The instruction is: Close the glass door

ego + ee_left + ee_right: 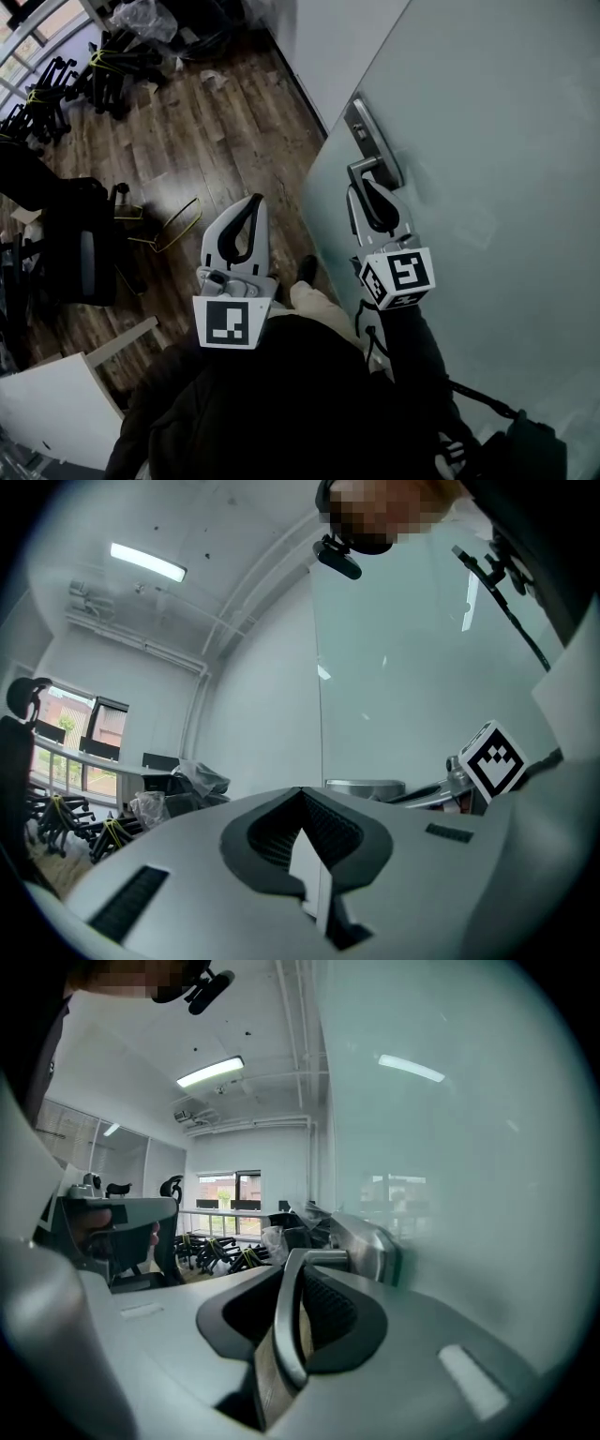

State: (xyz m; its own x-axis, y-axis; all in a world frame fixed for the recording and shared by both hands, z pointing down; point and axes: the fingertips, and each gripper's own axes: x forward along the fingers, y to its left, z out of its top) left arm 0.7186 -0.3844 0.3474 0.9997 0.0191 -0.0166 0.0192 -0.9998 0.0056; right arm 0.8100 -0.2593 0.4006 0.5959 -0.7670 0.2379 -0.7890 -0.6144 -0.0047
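The frosted glass door (497, 131) fills the right side of the head view, its edge running down past a metal lock plate (367, 131). My right gripper (373, 199) is shut on the door's lever handle (364, 170), just below the plate. In the right gripper view the metal lever (289, 1321) runs between the closed jaws, with the lock plate (372, 1246) and the glass (469, 1147) right beside them. My left gripper (249, 214) hangs shut and holds nothing, left of the door over the floor. From the left gripper view (302, 797) the glass door (403, 667) stands ahead to the right.
Dark wood floor (197, 122) lies left of the door. Black office chairs (66, 239) and a stack of chair bases (56, 84) stand at the left. A white tabletop (52, 412) is at lower left. A white wall (328, 47) meets the door's edge.
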